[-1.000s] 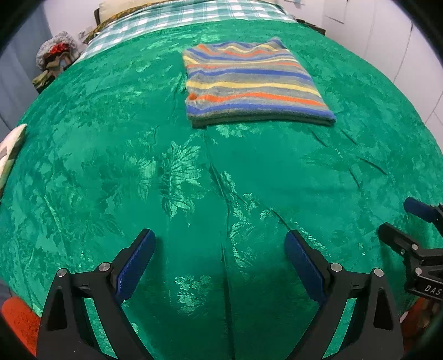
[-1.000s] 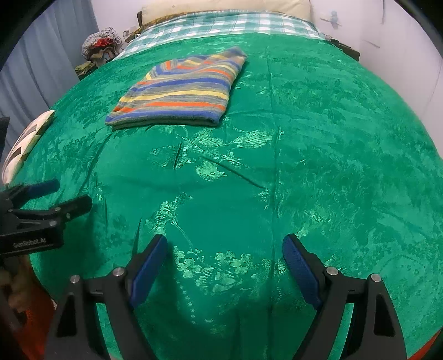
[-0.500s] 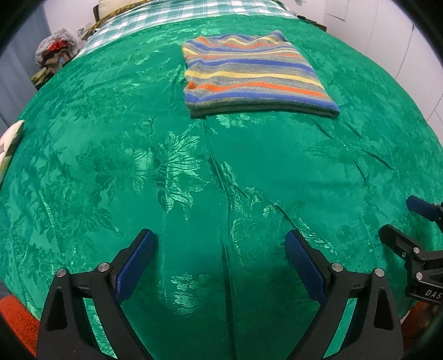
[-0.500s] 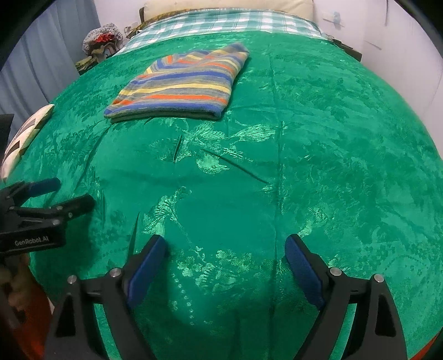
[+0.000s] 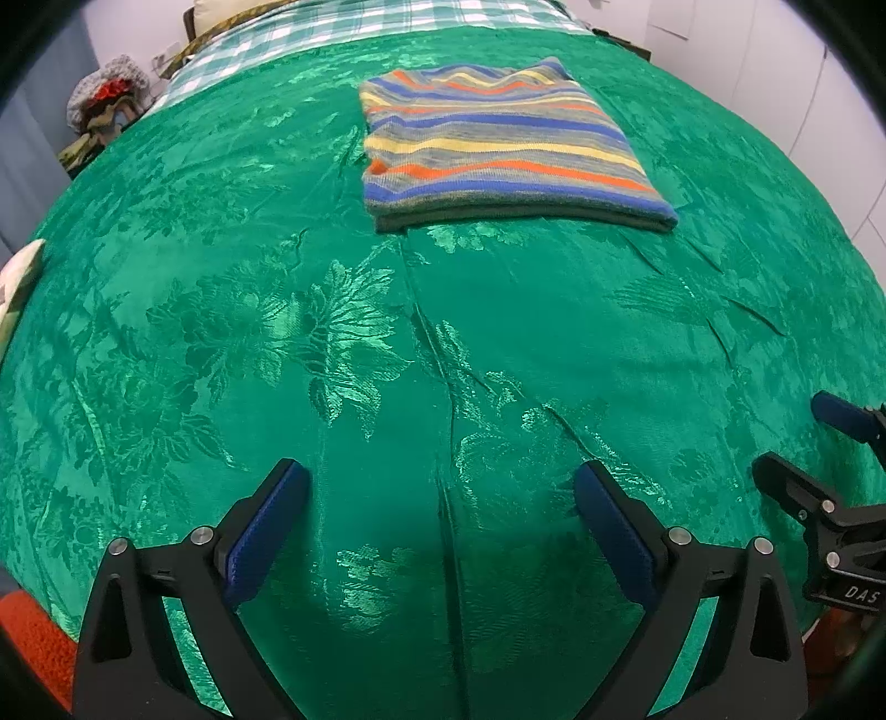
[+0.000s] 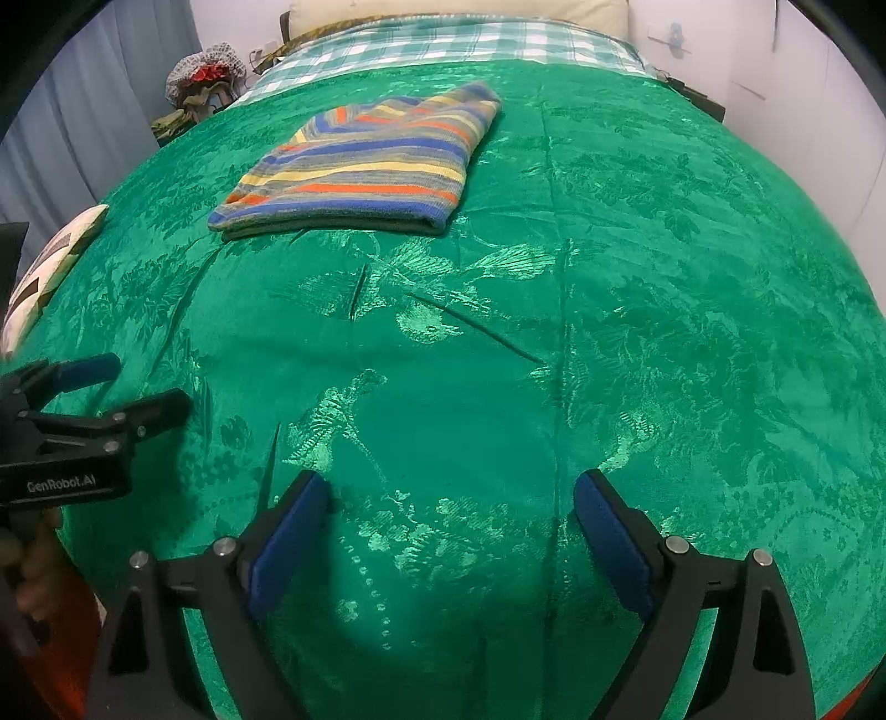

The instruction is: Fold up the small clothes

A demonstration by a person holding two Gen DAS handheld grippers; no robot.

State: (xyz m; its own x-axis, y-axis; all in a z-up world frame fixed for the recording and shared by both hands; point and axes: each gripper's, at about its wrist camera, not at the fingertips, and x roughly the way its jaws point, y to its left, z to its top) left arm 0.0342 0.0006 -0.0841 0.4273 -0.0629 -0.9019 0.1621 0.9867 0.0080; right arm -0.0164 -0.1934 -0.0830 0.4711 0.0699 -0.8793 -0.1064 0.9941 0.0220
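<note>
The striped garment (image 5: pixel 509 149) lies folded into a flat rectangle on the green bedspread (image 5: pixel 277 343). In your left wrist view it sits in the upper centre of the frame; in your right wrist view (image 6: pixel 360 166) it sits in the upper left. Its folded edge faces the bottom of both frames, with a darker layer showing beneath the stripes. Neither claw touches it; both are well apart from it, low in their frames.

Your left gripper (image 5: pixel 440 520) stands wide, its blue pads spread to either side of the lower frame, with only bedspread between them. Your right gripper (image 6: pixel 451 520) is likewise wide. Its jaws have just been opening a little further, and nothing lies between them but the cloth of the bed. Each claw appears at the edge of the other's view: the right one at the lower right of the left wrist view, the left one at the middle left of the right wrist view.

The bedspread shows several creases in mid-frame. Past it, at the top of both frames, you have a checked sheet (image 6: pixel 443 39) and a pale pillow (image 6: pixel 459 11). A patterned cushion (image 6: pixel 50 266) rests at the left edge, and a heap of clothes (image 6: pixel 199 83) sits at the upper left, off the bed.
</note>
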